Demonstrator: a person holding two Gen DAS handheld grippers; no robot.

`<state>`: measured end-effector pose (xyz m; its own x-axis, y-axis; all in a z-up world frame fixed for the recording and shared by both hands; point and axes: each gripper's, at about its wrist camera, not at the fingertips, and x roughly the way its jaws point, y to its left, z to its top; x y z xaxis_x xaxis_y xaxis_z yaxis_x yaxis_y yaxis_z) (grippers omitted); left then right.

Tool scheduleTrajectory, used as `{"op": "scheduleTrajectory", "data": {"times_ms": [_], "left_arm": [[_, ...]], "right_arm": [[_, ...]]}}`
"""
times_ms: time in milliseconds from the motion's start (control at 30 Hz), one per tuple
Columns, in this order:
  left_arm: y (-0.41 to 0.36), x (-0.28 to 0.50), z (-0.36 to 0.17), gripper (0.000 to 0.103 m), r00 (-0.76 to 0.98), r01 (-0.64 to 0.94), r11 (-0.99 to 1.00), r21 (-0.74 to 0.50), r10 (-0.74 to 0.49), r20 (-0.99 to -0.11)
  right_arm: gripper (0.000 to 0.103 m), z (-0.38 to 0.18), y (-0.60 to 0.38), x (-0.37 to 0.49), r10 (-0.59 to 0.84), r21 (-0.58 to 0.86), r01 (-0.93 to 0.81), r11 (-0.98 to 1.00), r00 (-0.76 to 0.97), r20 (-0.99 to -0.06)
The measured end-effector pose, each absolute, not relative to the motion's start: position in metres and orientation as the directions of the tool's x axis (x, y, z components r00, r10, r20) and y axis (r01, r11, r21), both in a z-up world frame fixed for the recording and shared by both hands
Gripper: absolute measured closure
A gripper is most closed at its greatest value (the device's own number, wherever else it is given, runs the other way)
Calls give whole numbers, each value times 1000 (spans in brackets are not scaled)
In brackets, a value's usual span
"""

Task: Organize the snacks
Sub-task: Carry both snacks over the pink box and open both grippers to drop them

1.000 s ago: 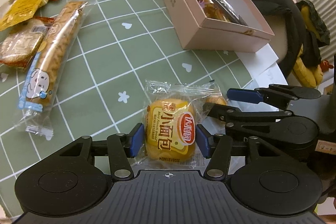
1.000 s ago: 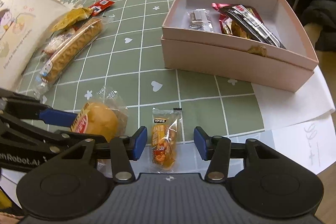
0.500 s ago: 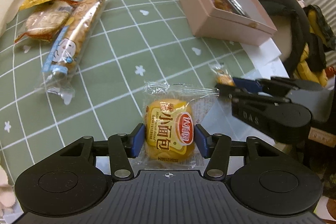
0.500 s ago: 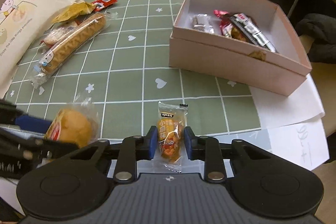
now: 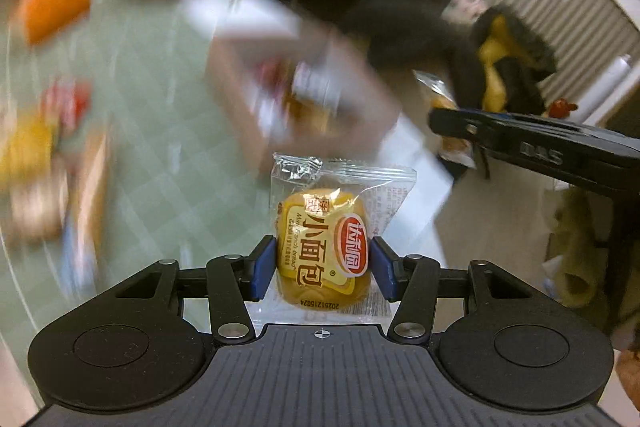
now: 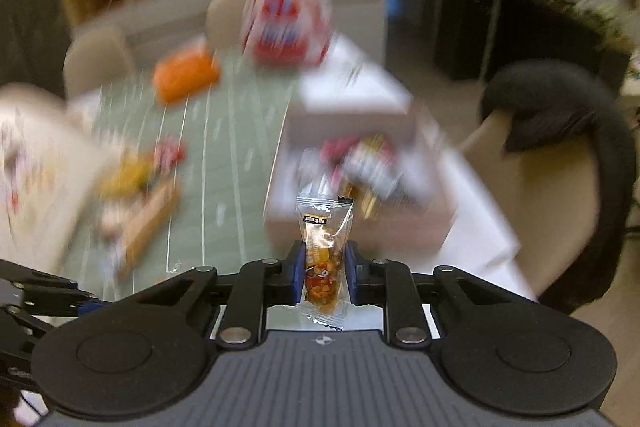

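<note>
My left gripper (image 5: 323,269) is shut on a yellow mini bread packet (image 5: 323,247), its blue pads pressing both sides, and the packet hangs above the green checked tablecloth (image 5: 160,131). My right gripper (image 6: 323,274) is shut on a small clear candy packet (image 6: 323,259) with orange contents, also held in the air. The pink open box (image 6: 360,195) with several wrapped snacks lies blurred ahead of both grippers. In the left wrist view the right gripper (image 5: 448,131) shows at the right, its packet sticking out.
Loose snacks, a long biscuit pack (image 6: 148,219) and yellow and red packets (image 6: 140,171), lie blurred on the left of the table. An orange pack (image 6: 186,75) and a red-white bag (image 6: 286,27) stand at the far end. A chair with a dark coat (image 6: 560,107) is at the right.
Both grippers have risen off the table with their packets. The right gripper closed on the candy packet. The view now tilts up and is blurred by motion.
</note>
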<state>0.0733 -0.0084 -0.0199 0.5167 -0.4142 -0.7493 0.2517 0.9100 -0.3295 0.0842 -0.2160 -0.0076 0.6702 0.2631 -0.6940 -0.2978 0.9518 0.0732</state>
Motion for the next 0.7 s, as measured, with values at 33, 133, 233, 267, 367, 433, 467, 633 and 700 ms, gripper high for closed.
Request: {"op": "scheduleTrajectory", "data": {"times_ms": [33,133,233,267,367,433,467,633,700], "left_arm": [[-11,82,-7,47,551,267,913,-307,-406,-729],[-18,109,35,47,655,285,920,-271,-393,-646],[-33,132,61,47,717,283,931,-232,-366,-593],[-38,139,65,47,726,274,934,-230,-358,-588],[-55,156,63,47,727,261,943,-208,-333,-600],[-66,164,57,47,720,229,954,-191,-298,-627],[-68,168,54,47,714,208,958,-197,-286,-639],[-83,198,33,47,683,122,975,-186,-219,-697],[-83,213,19,47,663,80,975,-206,-207,-719]], "right_arm": [[83,8,-220,85,263,70,-291,954,704,-660],[83,53,-227,90,245,25,-277,961,803,-543],[83,82,-236,101,249,5,-277,961,855,-456],[83,87,-240,107,253,10,-277,961,862,-439],[83,92,-250,131,281,45,-289,956,865,-416],[83,88,-257,151,315,74,-315,946,848,-426],[83,85,-259,162,334,88,-330,940,835,-438],[83,66,-273,207,418,121,-414,902,770,-481],[83,52,-277,228,453,158,-438,885,731,-510]]}}
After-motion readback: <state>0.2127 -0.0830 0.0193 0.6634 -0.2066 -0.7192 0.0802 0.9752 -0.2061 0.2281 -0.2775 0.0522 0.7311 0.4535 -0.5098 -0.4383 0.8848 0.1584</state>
